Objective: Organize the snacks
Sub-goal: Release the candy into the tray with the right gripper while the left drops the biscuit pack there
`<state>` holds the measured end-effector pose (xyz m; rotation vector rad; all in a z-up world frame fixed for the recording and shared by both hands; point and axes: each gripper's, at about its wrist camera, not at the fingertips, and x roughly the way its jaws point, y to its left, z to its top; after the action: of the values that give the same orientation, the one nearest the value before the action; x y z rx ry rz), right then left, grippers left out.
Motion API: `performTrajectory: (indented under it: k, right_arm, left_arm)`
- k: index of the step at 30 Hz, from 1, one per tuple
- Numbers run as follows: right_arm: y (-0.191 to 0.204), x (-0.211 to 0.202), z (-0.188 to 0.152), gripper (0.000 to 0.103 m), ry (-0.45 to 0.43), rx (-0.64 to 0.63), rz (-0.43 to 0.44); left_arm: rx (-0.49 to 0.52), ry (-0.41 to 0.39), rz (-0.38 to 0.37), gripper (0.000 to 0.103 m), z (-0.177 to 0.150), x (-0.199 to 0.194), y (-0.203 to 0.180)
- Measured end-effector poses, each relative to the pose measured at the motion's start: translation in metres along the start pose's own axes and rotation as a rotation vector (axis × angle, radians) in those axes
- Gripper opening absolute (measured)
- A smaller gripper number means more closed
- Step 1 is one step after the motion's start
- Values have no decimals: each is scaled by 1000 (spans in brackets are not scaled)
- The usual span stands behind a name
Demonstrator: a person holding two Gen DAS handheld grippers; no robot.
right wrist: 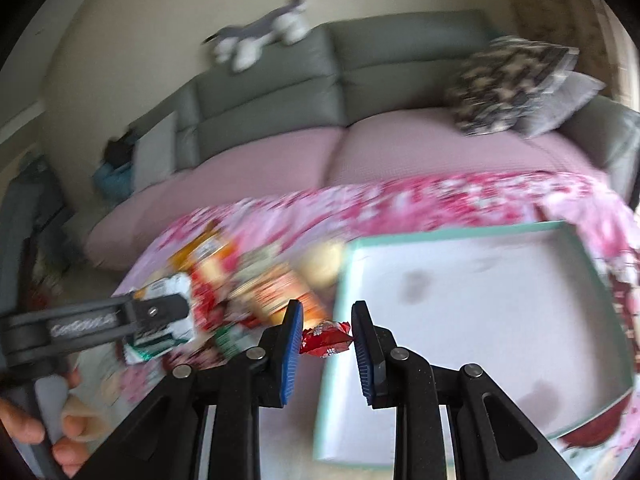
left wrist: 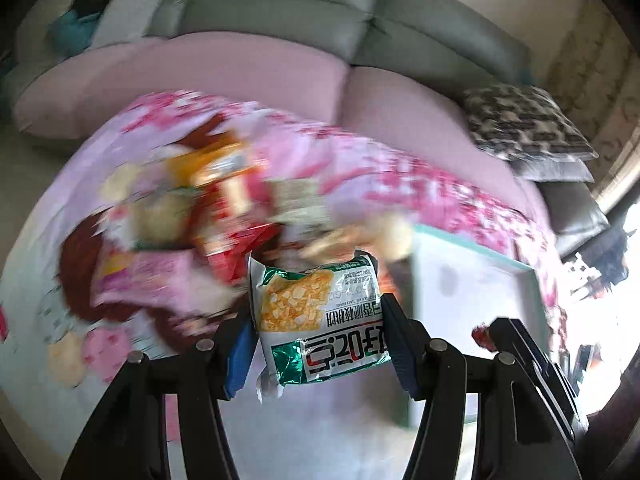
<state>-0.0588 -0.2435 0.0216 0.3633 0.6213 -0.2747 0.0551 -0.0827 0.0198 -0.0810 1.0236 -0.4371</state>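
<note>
Clamped between blue pads of left gripper [left wrist: 320, 328]: green-and-white snack packet [left wrist: 320, 316], pinched at both side edges, lifted clear of flowered tablecloth [left wrist: 420, 184]. Packet upright, long axis running 6 to 12 o'clock in left wrist view, print upside down, top edge toward 12. Heap of blurred snacks [left wrist: 208, 208] at 10 o'clock from that packet, too smeared to name singly. White tray with mint rim [left wrist: 472, 248] at 2 o'clock, just beside the packet. At 4 o'clock in the same view, right gripper [left wrist: 496, 336] seen from the side with a red scrap at its tip. Pinched in right gripper [right wrist: 326, 338], per right wrist view: small red candy wrapper [right wrist: 326, 338], long axis 9 to 3 o'clock, twisted ends touching each blue pad, jaws closed on it. Candy above near-left corner of tray [right wrist: 460, 232], tray floor bare save grey smudges. Shown only by right wrist view: left gripper [right wrist: 160, 316] at 9 o'clock with packet [right wrist: 168, 288] behind its finger, a person's hand [right wrist: 60, 432] round the handle at 7 o'clock, and a plush toy [right wrist: 260, 36] on the grey sofa [right wrist: 360, 80] back at 11. Patterned cushion [left wrist: 520, 120] in both views.
</note>
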Motion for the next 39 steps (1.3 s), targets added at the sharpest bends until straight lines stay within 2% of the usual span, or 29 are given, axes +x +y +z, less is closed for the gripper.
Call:
performTrajectory:
  k: [3,8,19,23,25,26,27,30,33,34,35,36,37,39]
  right_arm:
    - [-29,2,5,27,-18,66,-70]
    - [-68,9,14,27,-9,128,-209]
    - [-122,20,23,27,-2,205,-341]
    - [-133,28,24,27,11,228,-358]
    - [-136,30,23,27,14,237,-362]
    - [-136,31,22,27,19,237,-361]
    - [-136,31,22,27,25,235,-362]
    - [-137,30,21,27,34,240,-360]
    - [-135,30,20,29,57,237,-360]
    - [-135,30,19,35,71,234,-363]
    - [-135,30,19,49,81,232,-368]
    - [-136,30,18,74,84,235,-373]
    - [-136,30,18,91,82,239,-372]
    - [-136,29,17,92,89,239,-366]
  left_arm:
    - [58,11,-55,60,3,14,-33]
    - [124,33,-97,60,6,42,-74]
    - [235,57,-141,60,1,93,-123]
    - [246,51,-144,62,1,100,-131]
    - [244,41,-128,71,2,100,-129]
    - [236,39,-123,82,3,99,-127]
    - [220,39,-121,85,4,98,-123]
    - [155,59,-124,85,9,94,-108]
    - [115,78,-68,85,8,91,-91]
    - [110,80,-45,85,8,90,-86]
    - [108,76,-21,90,7,88,-82]
    - [111,62,22,97,7,86,-77]
    - [118,41,68,99,7,83,-73]
    - [133,4,143,101,8,78,-64]
